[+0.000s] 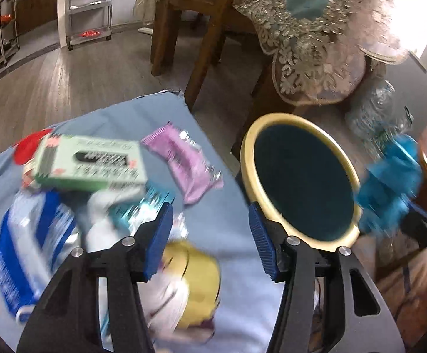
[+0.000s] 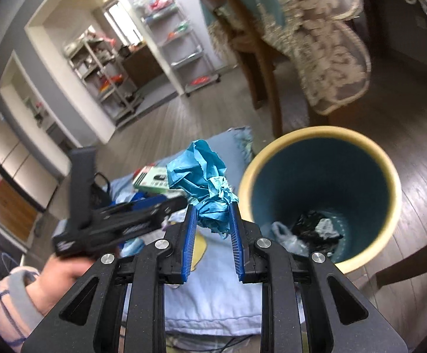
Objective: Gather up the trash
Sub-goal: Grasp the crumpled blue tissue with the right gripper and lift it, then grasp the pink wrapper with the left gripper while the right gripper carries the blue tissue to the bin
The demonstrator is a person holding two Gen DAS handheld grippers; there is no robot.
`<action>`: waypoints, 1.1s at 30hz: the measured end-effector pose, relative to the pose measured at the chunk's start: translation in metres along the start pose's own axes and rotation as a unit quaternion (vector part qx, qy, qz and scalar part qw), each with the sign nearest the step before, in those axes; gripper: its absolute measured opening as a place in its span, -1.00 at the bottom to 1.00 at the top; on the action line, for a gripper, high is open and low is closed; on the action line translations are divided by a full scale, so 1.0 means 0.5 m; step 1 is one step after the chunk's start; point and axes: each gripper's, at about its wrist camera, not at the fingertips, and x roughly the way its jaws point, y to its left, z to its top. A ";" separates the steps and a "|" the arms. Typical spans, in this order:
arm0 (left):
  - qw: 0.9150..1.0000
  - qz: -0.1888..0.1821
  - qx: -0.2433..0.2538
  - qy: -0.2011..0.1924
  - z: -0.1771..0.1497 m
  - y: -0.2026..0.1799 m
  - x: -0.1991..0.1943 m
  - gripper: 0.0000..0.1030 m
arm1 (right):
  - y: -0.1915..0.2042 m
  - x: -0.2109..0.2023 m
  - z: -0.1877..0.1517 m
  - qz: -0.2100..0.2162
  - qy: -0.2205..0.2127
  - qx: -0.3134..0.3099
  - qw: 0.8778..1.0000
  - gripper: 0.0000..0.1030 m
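My right gripper [image 2: 212, 213] is shut on a crumpled blue paper [image 2: 204, 182] and holds it in the air just left of the round bin [image 2: 389, 176], which has a cream rim and dark teal inside with bags at its bottom. The same paper [image 1: 389, 182] shows right of the bin [image 1: 272, 120] in the left wrist view. My left gripper [image 1: 210, 220] is open and empty above the light blue cloth [image 1: 125, 117]. On the cloth lie a green box [image 1: 90, 161], a pink wrapper [image 1: 184, 161], a blue-white packet [image 1: 28, 244] and a yellow wrapper [image 1: 198, 273].
A wooden chair [image 1: 207, 29] and a table with a lace cloth [image 1: 316, 44] stand behind the bin. A clear plastic bag [image 1: 372, 108] lies on the floor by the table. Metal shelves [image 1: 90, 6] stand at the far wall.
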 end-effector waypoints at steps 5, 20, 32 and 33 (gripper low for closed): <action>0.999 0.021 -0.013 0.025 0.041 -0.001 0.093 -0.24 | -0.037 -0.014 0.003 -0.002 -0.006 0.019 1.000 -0.53; 0.999 0.043 0.000 0.027 0.051 0.013 0.125 -0.92 | -0.058 -0.008 -0.002 -0.001 -0.004 0.035 0.999 -0.53; 0.997 -0.032 0.002 -0.063 0.050 -0.049 -0.067 -0.92 | -0.074 -0.047 -0.013 -0.021 -0.029 0.054 0.998 -0.53; 0.997 -0.042 0.005 -0.067 0.047 -0.056 -0.080 -0.92 | -0.077 -0.049 -0.013 -0.023 -0.031 0.055 0.998 -0.53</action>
